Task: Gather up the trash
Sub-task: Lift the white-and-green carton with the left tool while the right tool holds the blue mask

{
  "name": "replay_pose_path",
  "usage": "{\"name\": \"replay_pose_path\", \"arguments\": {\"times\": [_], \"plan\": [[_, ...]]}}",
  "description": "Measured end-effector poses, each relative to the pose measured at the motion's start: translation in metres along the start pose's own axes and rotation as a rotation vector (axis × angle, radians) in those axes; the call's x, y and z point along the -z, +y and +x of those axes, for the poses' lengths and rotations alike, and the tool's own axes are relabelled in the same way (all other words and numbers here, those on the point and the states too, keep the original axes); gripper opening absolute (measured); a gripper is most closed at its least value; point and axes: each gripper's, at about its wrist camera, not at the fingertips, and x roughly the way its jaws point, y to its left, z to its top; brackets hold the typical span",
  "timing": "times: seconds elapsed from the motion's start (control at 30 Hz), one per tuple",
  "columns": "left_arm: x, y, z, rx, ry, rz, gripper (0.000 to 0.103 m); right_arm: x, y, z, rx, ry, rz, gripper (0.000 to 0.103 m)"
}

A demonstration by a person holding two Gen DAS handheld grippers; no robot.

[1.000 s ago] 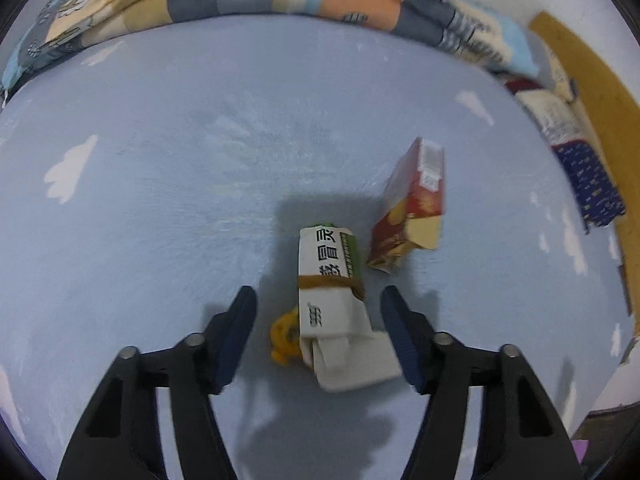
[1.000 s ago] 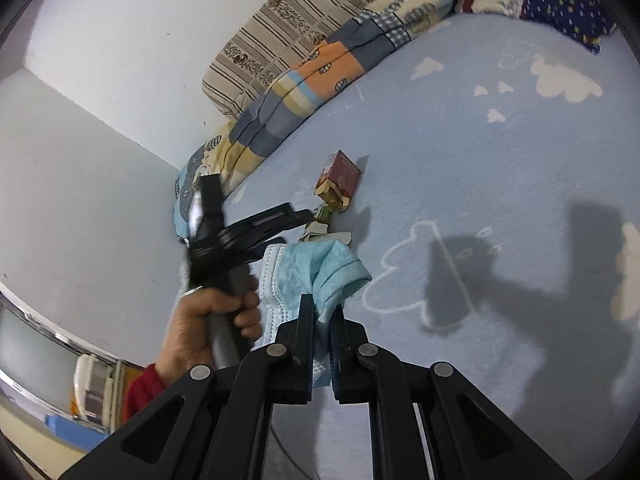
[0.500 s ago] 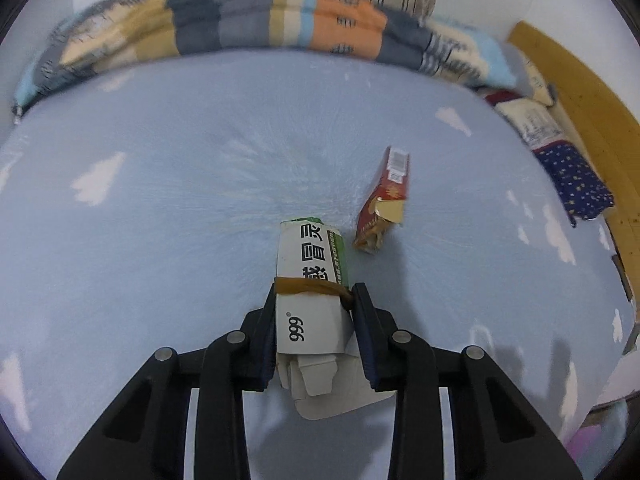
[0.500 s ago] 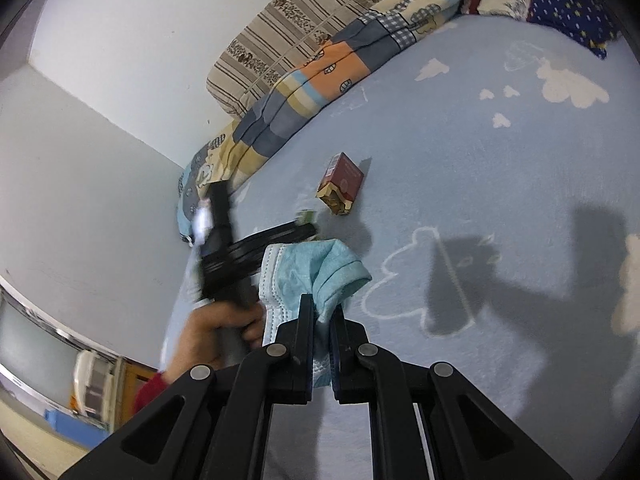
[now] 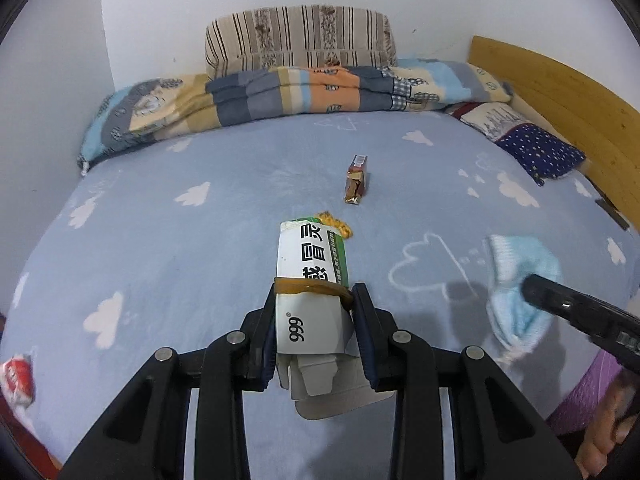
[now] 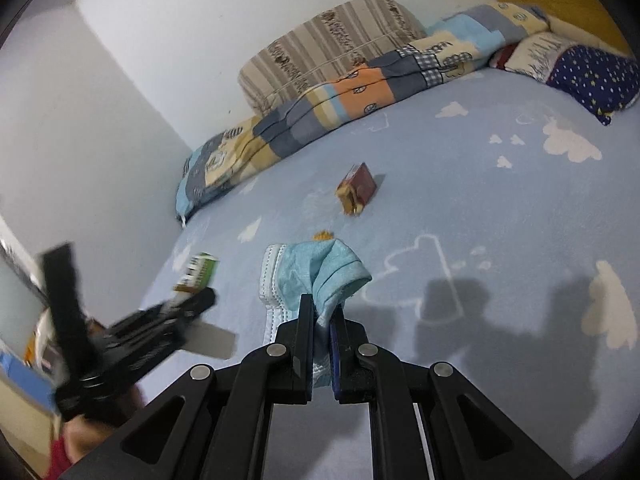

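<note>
My left gripper is shut on a white and green medicine box with a rubber band round it, held above the blue bed sheet. The box also shows in the right wrist view, held by the left gripper. My right gripper is shut on a light blue face mask, which also shows in the left wrist view. A red cigarette pack lies on the sheet ahead, seen too in the right wrist view. A small orange scrap lies near it.
A folded patchwork quilt and a striped pillow lie along the far wall. A dark blue dotted pillow and a wooden headboard are at the right. A red and white object is at the lower left edge.
My left gripper closed on the medicine box and lifted it up and back from the bed, leaving the orange scrap and cigarette pack behind. My right gripper kept hold of the mask.
</note>
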Motion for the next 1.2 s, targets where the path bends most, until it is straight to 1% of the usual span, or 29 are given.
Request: {"name": "replay_pose_path", "arguments": {"times": [0.1, 0.17, 0.23, 0.37, 0.7, 1.2], "plan": [[0.017, -0.009, -0.017, -0.038, -0.039, 0.023, 0.032, 0.018, 0.001, -0.004, 0.012, 0.013, -0.031, 0.007], [0.023, -0.015, -0.023, -0.046, -0.059, 0.032, 0.032, 0.026, 0.002, -0.007, 0.02, 0.013, -0.05, 0.007], [0.025, -0.017, -0.025, -0.06, -0.078, 0.036, 0.032, 0.031, 0.003, -0.01, 0.023, 0.006, -0.063, 0.007], [0.029, -0.021, -0.023, -0.115, -0.108, 0.07, 0.032, 0.032, 0.008, -0.012, 0.031, -0.016, -0.101, 0.007], [0.03, -0.022, -0.018, -0.128, -0.105, 0.089, 0.032, 0.035, 0.017, -0.013, 0.002, -0.037, -0.148, 0.007], [0.032, -0.021, -0.018, -0.161, -0.121, 0.099, 0.032, 0.039, 0.025, -0.015, -0.007, -0.057, -0.191, 0.007]]}}
